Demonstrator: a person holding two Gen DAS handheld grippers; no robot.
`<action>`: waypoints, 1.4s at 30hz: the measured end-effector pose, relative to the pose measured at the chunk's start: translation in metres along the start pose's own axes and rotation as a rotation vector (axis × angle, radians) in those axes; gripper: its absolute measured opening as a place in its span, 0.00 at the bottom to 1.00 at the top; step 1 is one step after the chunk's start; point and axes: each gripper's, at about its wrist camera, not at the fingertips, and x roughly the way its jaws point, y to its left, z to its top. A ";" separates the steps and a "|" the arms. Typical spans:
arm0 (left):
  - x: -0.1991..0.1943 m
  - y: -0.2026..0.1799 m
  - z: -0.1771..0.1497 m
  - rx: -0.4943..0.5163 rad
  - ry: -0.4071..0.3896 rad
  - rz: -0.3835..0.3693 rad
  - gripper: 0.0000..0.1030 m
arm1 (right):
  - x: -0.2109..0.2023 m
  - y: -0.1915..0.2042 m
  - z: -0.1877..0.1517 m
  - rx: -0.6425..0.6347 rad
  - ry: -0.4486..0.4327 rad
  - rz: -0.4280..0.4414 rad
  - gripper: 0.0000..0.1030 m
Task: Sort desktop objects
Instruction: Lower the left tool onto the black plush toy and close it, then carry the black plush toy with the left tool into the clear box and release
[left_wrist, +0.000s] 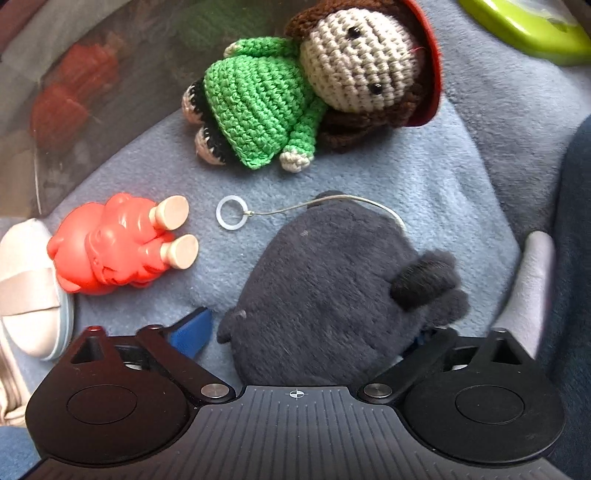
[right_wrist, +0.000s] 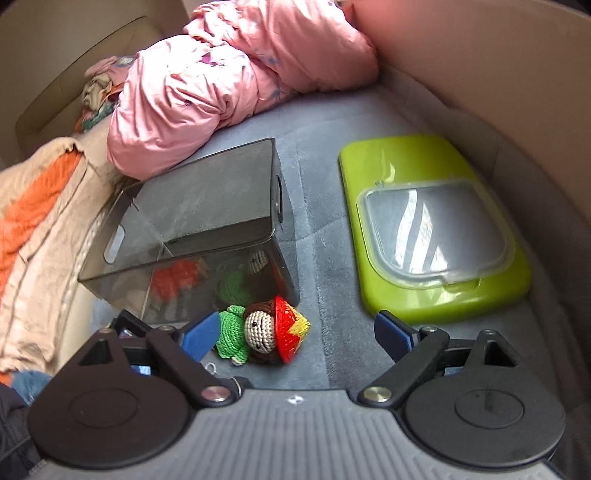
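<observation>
A dark grey plush toy (left_wrist: 325, 295) lies on the blue-grey blanket (left_wrist: 424, 177) between the fingers of my left gripper (left_wrist: 306, 336). That gripper is open: its left blue pad (left_wrist: 192, 332) stands clear of the plush, and the plush hides the right pad. A thin cord with a white ring (left_wrist: 231, 212) runs from the plush. A red plastic figure (left_wrist: 110, 247) lies to the left, and a crochet doll (left_wrist: 258, 103) in green lies beyond. My right gripper (right_wrist: 297, 334) is open and empty over the blanket, with the crochet doll (right_wrist: 258, 332) beside its left pad.
A dark see-through box (right_wrist: 203, 221) stands behind the doll, its wall (left_wrist: 55, 92) reflecting the toys. A green case with a clear lid (right_wrist: 424, 229) lies to the right. Pink bedding (right_wrist: 221, 74), an orange-beige blanket (right_wrist: 37, 206) and a cardboard wall (right_wrist: 498, 55) ring the area. A white object (left_wrist: 26, 295) lies beside the red figure.
</observation>
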 end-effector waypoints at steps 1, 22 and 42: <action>-0.006 0.000 -0.003 0.009 -0.012 -0.005 0.70 | -0.002 0.000 -0.003 0.001 -0.002 -0.006 0.92; -0.156 0.197 0.139 -0.271 0.113 -0.022 0.65 | 0.042 0.020 -0.012 0.201 0.143 0.251 0.94; -0.158 0.175 0.132 -0.108 0.098 0.075 0.92 | 0.040 0.027 -0.028 0.226 0.155 0.305 0.98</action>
